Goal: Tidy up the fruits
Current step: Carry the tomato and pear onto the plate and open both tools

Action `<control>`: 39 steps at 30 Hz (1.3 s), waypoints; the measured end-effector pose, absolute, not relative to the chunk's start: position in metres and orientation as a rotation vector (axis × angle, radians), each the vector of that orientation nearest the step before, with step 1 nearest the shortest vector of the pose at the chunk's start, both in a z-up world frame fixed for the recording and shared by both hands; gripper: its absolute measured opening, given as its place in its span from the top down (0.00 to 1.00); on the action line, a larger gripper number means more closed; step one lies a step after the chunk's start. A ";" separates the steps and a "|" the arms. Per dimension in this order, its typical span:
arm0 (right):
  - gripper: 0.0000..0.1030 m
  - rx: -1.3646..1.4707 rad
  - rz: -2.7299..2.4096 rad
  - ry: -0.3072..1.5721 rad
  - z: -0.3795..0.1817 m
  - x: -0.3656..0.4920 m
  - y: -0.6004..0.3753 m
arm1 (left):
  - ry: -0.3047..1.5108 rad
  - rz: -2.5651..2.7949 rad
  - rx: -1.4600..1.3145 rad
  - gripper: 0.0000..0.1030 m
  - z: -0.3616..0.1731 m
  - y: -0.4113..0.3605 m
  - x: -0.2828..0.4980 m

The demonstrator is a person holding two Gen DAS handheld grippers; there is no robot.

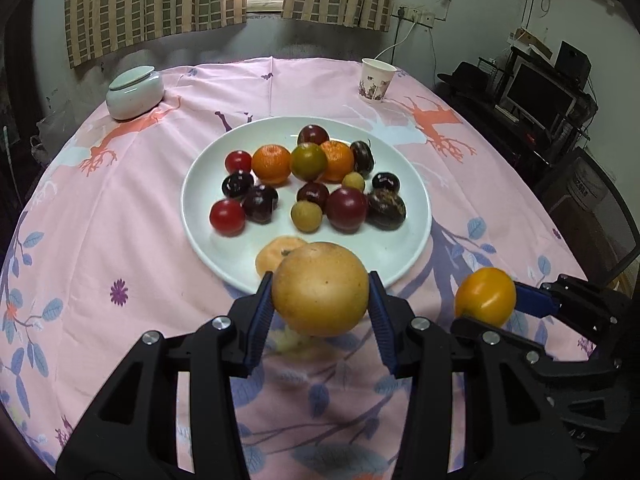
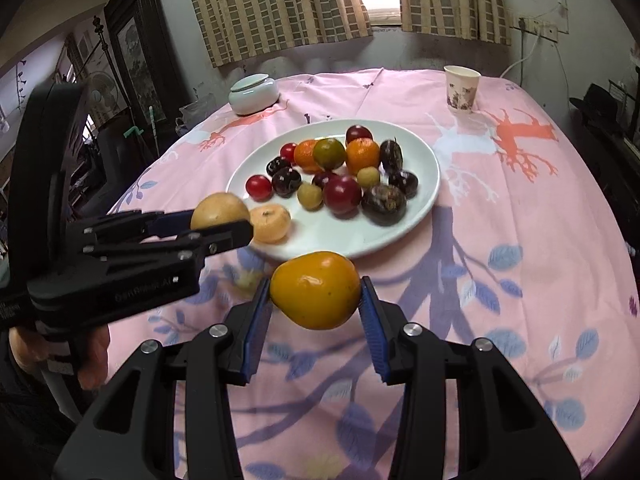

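My left gripper (image 1: 320,292) is shut on a round tan fruit (image 1: 320,288), held above the cloth just short of the white plate (image 1: 208,240). That tan fruit (image 2: 220,210) and the left gripper (image 2: 222,222) also show at the left of the right wrist view. My right gripper (image 2: 316,292) is shut on an orange-yellow fruit (image 2: 316,290), lifted off the cloth in front of the plate (image 2: 424,200); the same fruit (image 1: 485,297) appears at the right of the left wrist view. The plate holds several small fruits: oranges, dark plums, red and yellow ones, and a pale orange fruit (image 1: 278,254) near its front rim.
A pink printed cloth (image 1: 120,240) covers the round table. A lidded white jar (image 1: 135,92) stands at the back left and a paper cup (image 1: 377,80) at the back right. A chair (image 1: 592,208) and a desk with a monitor stand to the right. A hand (image 2: 94,356) grips the left tool.
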State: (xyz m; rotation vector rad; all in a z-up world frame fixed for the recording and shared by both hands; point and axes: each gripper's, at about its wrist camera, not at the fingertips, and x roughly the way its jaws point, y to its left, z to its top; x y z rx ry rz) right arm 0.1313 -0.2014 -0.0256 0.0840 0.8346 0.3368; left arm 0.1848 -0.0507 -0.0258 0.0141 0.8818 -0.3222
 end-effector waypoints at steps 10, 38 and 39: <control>0.57 0.020 0.332 0.905 -0.052 0.209 -0.193 | 1.007 -0.253 -0.034 0.55 -0.047 -0.061 0.268; 0.01 -0.082 0.233 0.775 -0.032 0.169 -0.182 | 0.812 -0.100 0.060 0.02 -0.008 -0.036 0.213; 0.01 -0.063 0.234 0.780 -0.032 0.159 -0.183 | 0.796 -0.098 0.066 0.02 -0.009 -0.033 0.200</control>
